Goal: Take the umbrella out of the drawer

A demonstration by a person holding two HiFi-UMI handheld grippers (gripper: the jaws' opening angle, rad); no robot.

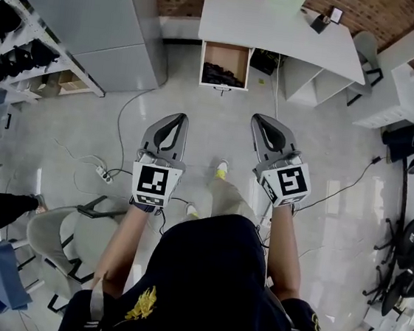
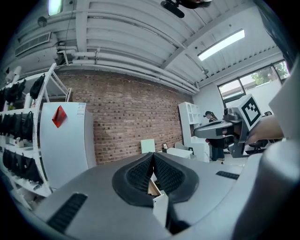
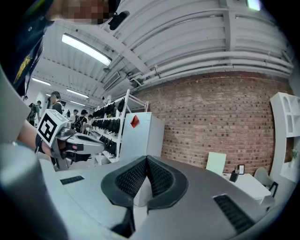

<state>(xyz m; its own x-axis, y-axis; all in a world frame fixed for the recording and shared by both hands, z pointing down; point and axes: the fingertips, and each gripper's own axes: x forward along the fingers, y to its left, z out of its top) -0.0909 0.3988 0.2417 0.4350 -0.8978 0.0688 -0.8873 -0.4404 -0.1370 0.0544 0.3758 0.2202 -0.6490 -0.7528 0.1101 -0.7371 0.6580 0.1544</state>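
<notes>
Standing well back from the white tabletop (image 1: 282, 29), a person holds left claw (image 1: 177, 117) and right claw (image 1: 260, 119) pressed together and empty, the open drawer (image 1: 204, 64) with its dark umbrella (image 1: 223, 75) straight ahead between them, neither clearly nearer.

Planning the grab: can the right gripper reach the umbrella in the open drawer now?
Probably not yet: bare floor separates the right gripper from the drawer. The umbrella lies uncovered; nothing blocks it.

Dark umbrella (image 1: 223, 75), lying toward the front of the drawer (image 1: 227, 53), drawer pulled open, brown inside
</notes>
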